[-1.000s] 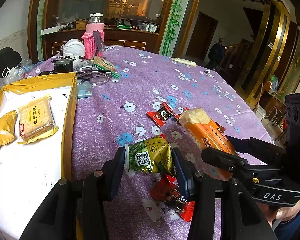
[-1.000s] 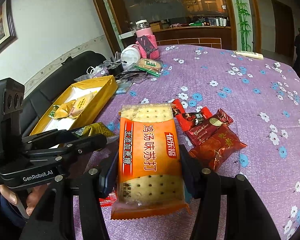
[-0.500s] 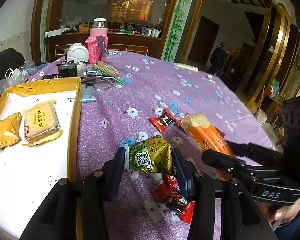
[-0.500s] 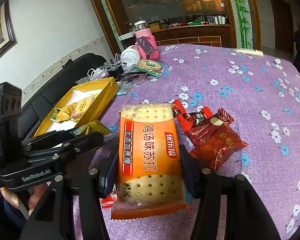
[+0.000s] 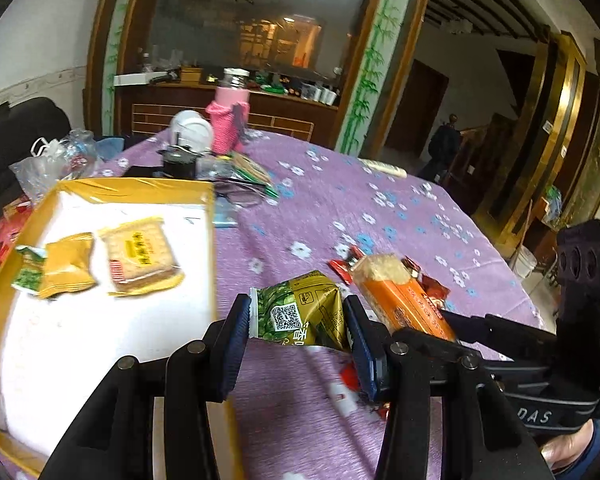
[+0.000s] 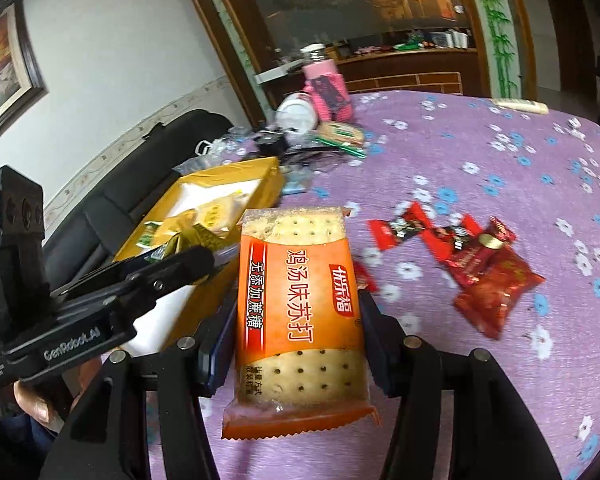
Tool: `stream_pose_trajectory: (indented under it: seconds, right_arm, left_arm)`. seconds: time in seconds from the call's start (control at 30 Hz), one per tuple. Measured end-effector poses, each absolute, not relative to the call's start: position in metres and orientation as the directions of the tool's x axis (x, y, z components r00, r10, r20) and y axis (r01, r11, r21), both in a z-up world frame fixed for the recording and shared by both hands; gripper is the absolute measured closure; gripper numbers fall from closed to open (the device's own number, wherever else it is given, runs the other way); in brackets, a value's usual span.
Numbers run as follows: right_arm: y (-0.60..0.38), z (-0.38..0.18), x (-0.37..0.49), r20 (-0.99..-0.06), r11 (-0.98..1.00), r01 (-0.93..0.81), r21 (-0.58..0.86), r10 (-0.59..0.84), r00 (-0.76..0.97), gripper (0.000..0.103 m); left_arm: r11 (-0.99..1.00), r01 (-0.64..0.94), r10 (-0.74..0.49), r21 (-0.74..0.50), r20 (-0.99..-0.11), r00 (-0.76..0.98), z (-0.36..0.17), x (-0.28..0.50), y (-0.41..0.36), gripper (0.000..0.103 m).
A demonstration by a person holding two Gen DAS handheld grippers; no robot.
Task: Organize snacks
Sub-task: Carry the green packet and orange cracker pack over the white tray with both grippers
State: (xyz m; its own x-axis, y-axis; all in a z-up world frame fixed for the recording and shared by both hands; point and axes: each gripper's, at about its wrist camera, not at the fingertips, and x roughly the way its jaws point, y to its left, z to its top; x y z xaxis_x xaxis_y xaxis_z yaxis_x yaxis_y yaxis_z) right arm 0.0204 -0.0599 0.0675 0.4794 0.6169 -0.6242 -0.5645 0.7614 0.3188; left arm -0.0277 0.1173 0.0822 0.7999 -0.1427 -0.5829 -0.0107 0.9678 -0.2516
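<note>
1. The left gripper (image 5: 298, 316) is clamped on a green snack packet (image 5: 300, 312), one finger pressing each side, held above the purple floral tablecloth (image 5: 400, 208).
2. The right gripper (image 6: 296, 316) is clamped on an orange cracker pack (image 6: 300, 312), which stands upright between its fingers; in the left wrist view this pack (image 5: 404, 300) sits just beside the green packet, at 3 o'clock from it.
3. At 9 o'clock from the green packet lies the yellow box (image 5: 210, 240), its white floor holding a cracker packet (image 5: 140, 254), a small yellow packet (image 5: 66, 264) and a green-and-white packet (image 5: 28, 272), side by side.
4. At 2 o'clock from the orange pack, red candy wrappers (image 6: 472, 256) lie scattered on the cloth, well apart from the box.
5. Farther off, at 12 o'clock, a pink-sleeved bottle (image 5: 230, 120) stands upright near a white round container (image 5: 192, 132) amid blurred clutter.
</note>
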Motion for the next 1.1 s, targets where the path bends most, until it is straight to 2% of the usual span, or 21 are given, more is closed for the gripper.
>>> stream_pose_trajectory:
  seconds: [0.2,0.57,0.97,1.1]
  right_arm:
    - [-0.033,0.076,0.006,-0.625,0.738,-0.603,0.304,0.632,0.458,0.048]
    - [0.023,0.085,-0.007,-0.625,0.665,-0.66,0.35,0.691,0.365,0.048]
    - [0.093,0.089,-0.003,-0.632,0.613,-0.695,0.375,0.718,0.292,0.047]
    - [0.108,0.082,0.007,-0.64,0.603,-0.684,0.41,0.725,0.255,0.047]
  left_arm:
    - [0.96,-0.094,-0.079,-0.265,-0.576,0.813,0.081,-0.041,0.156,0.053]
    - [0.922,-0.301,0.073,-0.245,-0.652,0.755,0.053,-0.056,0.233,0.053]
    - [0.895,-0.357,0.075,-0.268,-0.698,0.713,0.022,-0.056,0.257,0.053]
    - [0.884,-0.365,0.077,-0.291,-0.68,0.729,0.021,-0.061,0.262,0.052]
